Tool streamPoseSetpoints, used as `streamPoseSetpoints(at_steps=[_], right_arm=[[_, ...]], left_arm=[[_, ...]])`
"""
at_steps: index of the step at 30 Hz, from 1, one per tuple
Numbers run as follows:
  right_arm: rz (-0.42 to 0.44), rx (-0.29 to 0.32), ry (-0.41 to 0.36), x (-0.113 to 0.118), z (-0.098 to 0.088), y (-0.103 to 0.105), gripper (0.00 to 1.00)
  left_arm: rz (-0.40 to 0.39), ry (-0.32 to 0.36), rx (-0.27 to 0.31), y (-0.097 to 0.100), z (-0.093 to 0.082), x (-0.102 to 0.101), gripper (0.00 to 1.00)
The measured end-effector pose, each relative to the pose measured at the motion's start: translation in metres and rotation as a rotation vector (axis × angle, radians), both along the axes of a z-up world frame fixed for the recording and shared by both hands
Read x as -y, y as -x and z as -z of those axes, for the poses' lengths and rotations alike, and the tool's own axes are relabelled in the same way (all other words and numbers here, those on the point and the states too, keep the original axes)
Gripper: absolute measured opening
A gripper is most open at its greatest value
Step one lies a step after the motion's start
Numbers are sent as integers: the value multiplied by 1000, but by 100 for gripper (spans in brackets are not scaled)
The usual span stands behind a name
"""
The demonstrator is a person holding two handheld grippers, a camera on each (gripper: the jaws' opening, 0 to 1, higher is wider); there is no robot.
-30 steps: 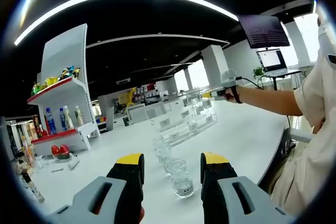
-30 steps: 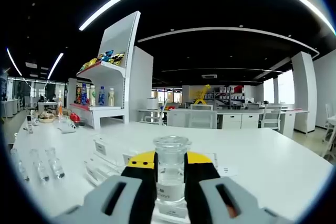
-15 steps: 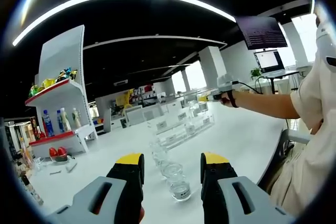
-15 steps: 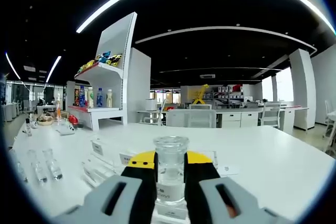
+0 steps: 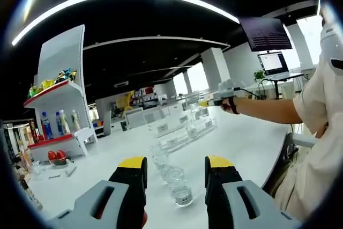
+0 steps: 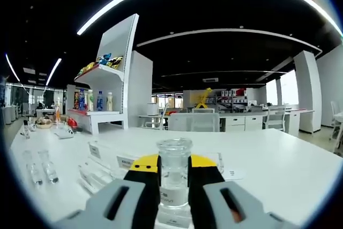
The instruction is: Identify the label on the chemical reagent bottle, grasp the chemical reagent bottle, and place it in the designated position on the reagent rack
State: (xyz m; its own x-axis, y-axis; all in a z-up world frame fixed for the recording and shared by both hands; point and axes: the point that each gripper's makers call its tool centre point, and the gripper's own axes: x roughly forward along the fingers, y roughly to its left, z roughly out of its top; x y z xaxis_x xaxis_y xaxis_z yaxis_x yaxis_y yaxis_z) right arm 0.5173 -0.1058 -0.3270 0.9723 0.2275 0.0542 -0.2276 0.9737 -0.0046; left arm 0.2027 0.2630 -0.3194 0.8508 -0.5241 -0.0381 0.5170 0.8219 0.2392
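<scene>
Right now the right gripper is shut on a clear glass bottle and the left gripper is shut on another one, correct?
Only half right. In the right gripper view the right gripper is shut on the clear glass bottle. In the left gripper view the left gripper is open: its jaws stand apart, and the small glass bottles on the white table beyond sit ungrasped.

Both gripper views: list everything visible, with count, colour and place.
Reagent bottle: one, clear glass, between the right gripper's jaws.
Loose bottles: a row, count unclear, clear, on the table ahead of the left gripper.
Reagent rack: one, transparent with labels, on the table.
Table: one, white.
Display shelf: one, white with red edges, holding drink bottles and snacks, behind the table.
Monitor: one, lit, at right in the left gripper view.
Person's arm: outstretched over the table.
Left gripper: yellow-tipped, open.
Right gripper: yellow-tipped, shut on the bottle.
</scene>
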Motion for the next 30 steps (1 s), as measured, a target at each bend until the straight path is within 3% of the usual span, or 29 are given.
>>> streamPoseSetpoints(at_steps=[17, 30], right_arm=[[-11, 16, -25, 1, 7, -7, 18], [-27, 29, 3, -3, 11, -9, 18]], left_arm=[[11, -14, -17, -7, 5, 8, 44], [6, -10, -21, -8, 6, 7, 44]])
